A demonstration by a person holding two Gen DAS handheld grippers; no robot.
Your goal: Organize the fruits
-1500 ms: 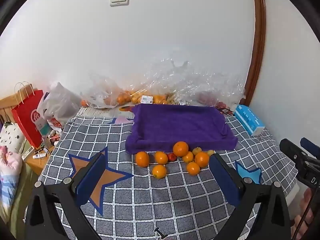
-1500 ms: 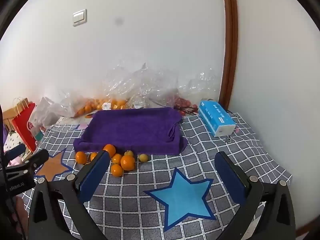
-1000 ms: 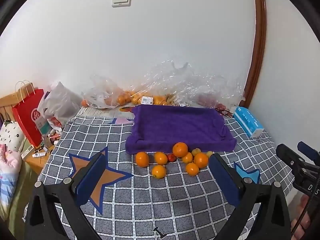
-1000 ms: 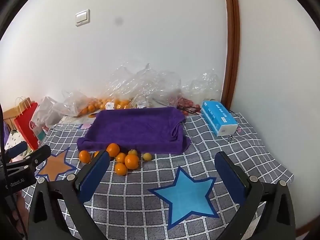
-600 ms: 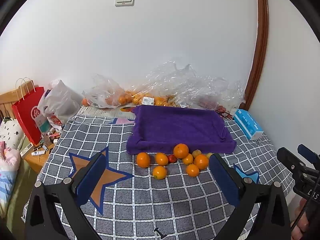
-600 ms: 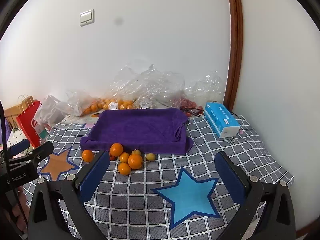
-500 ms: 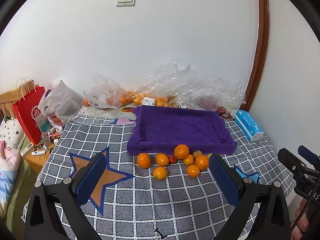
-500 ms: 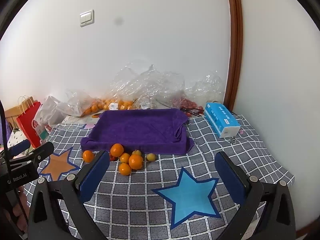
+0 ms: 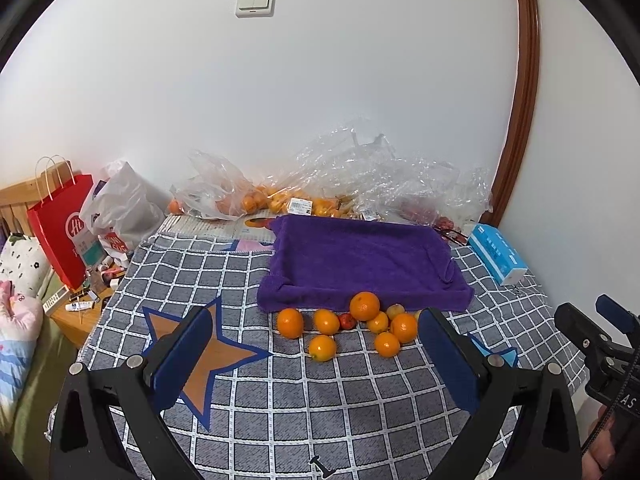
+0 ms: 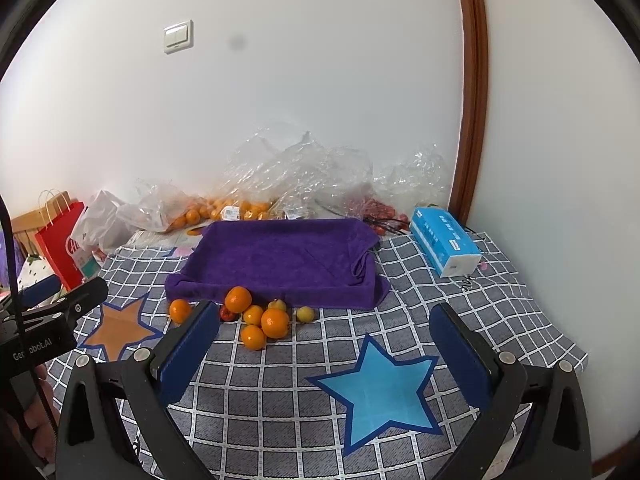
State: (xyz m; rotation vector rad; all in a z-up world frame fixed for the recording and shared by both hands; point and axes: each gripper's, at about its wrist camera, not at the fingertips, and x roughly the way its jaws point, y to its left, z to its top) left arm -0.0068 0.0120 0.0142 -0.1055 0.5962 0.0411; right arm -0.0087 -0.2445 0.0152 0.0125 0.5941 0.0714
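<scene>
Several oranges (image 9: 364, 306) lie loose on the grey checked cloth (image 9: 280, 400), just in front of a purple towel-lined tray (image 9: 360, 256). Among them are a small red fruit (image 9: 347, 321) and small yellow fruits (image 10: 305, 314). The same pile of oranges (image 10: 275, 322) and the tray (image 10: 280, 256) show in the right wrist view. My left gripper (image 9: 316, 354) is open and empty, held back from the pile. My right gripper (image 10: 324, 350) is open and empty, to the right of the pile.
Clear plastic bags with more oranges (image 9: 256, 202) lie along the wall behind the tray. A blue tissue box (image 10: 446, 246) sits at the right. A red paper bag (image 9: 60, 232) and a white bag (image 9: 120, 208) stand at the left. The bed's right edge (image 10: 576, 344) drops off.
Both cameras have tilted up and drawn back slightly, so the fruit and tray sit a little lower in view. Nothing on the cloth has moved. Both grippers stay open.
</scene>
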